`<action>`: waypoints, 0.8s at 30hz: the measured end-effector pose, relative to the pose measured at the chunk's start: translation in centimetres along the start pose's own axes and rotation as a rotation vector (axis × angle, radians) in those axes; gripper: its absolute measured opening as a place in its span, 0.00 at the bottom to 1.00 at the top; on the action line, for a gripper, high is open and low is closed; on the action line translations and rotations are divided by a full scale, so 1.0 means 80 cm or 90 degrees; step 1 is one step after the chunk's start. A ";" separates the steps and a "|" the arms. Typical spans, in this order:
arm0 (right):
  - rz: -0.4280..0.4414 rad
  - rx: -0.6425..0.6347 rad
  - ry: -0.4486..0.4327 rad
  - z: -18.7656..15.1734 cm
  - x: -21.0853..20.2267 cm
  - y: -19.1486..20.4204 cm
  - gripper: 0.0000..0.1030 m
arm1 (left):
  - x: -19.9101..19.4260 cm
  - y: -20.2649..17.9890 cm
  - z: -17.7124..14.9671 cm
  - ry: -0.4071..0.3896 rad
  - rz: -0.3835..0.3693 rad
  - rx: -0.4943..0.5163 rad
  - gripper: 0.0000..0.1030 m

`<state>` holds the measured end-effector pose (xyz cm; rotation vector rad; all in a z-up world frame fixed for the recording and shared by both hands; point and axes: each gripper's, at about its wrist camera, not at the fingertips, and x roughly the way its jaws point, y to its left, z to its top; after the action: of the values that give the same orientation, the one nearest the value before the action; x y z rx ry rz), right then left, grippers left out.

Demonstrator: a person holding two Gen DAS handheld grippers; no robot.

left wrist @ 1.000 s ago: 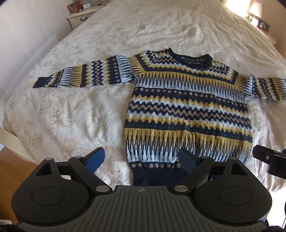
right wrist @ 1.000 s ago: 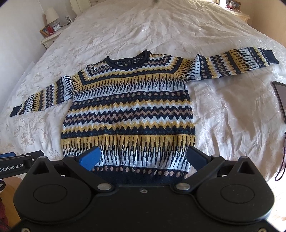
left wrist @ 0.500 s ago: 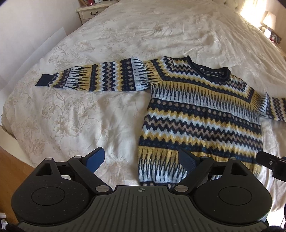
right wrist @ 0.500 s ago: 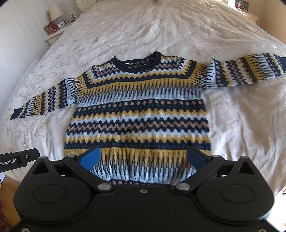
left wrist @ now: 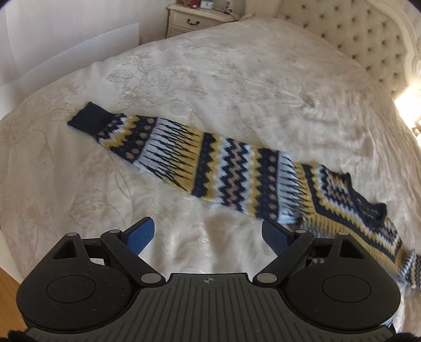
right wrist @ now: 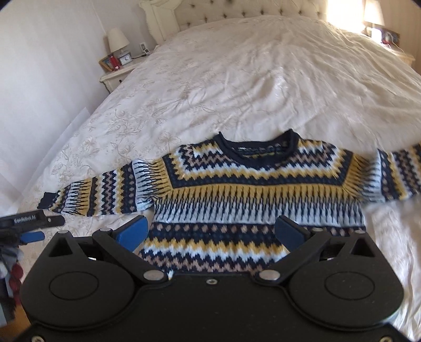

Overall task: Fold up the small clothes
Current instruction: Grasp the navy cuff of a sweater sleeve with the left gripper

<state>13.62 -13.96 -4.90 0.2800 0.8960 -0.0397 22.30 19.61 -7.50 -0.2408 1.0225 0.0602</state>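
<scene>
A patterned sweater (right wrist: 252, 194) in navy, yellow, white and tan lies flat, front up, on the cream bedspread (right wrist: 236, 79), sleeves spread out. In the left wrist view its left sleeve (left wrist: 200, 157) runs diagonally, navy cuff (left wrist: 89, 119) at the far end. My left gripper (left wrist: 208, 236) hovers open over bare bedspread just short of that sleeve, nothing between its fingers. My right gripper (right wrist: 211, 232) hangs open above the sweater's body, apart from the cloth. The left gripper's body (right wrist: 29, 223) shows at the left edge of the right wrist view.
A tufted headboard (left wrist: 368, 39) stands at the far end of the bed. A cream nightstand (left wrist: 194, 18) with small items sits at the bed's left, with a lamp (right wrist: 117, 39) on it. Wooden floor (left wrist: 10, 281) shows at the near left edge.
My left gripper has swung left, from the sweater's hem to the left sleeve, and come lower. My right gripper has moved forward over the sweater, from the hem to mid-body. Both stayed open.
</scene>
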 end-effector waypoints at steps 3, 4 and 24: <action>-0.008 0.005 0.006 0.008 0.017 0.007 0.99 | 0.023 0.036 0.030 -0.023 0.048 -0.005 0.86; -0.009 0.008 0.009 0.011 0.023 0.009 0.99 | 0.030 0.046 0.039 -0.028 0.062 -0.003 0.86; -0.017 0.014 0.063 0.050 0.101 0.053 0.99 | 0.164 0.164 0.117 -0.024 0.075 -0.066 0.60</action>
<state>22.35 -10.26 -7.83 0.2925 0.9981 -0.0611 34.84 33.66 -16.21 -0.2732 0.9961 0.2239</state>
